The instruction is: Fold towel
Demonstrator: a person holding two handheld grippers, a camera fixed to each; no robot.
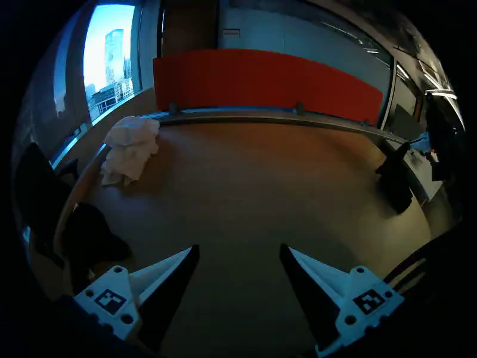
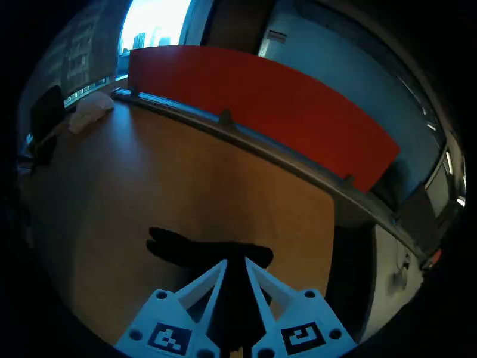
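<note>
Towel (image 1: 130,149) is lying crumpled at the table's (image 1: 250,191) far left. Left gripper (image 1: 238,256) is hovering with jaws spread wide. Right gripper (image 2: 235,265) is holding its jaws close together over a dark shape; I cannot tell whether they grip it.

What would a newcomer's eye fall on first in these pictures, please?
The bright red partition along the wooden desk, at its far edge, stands out most. Next comes the crumpled white towel at the desk's far left corner, near the sunlit window.
</note>
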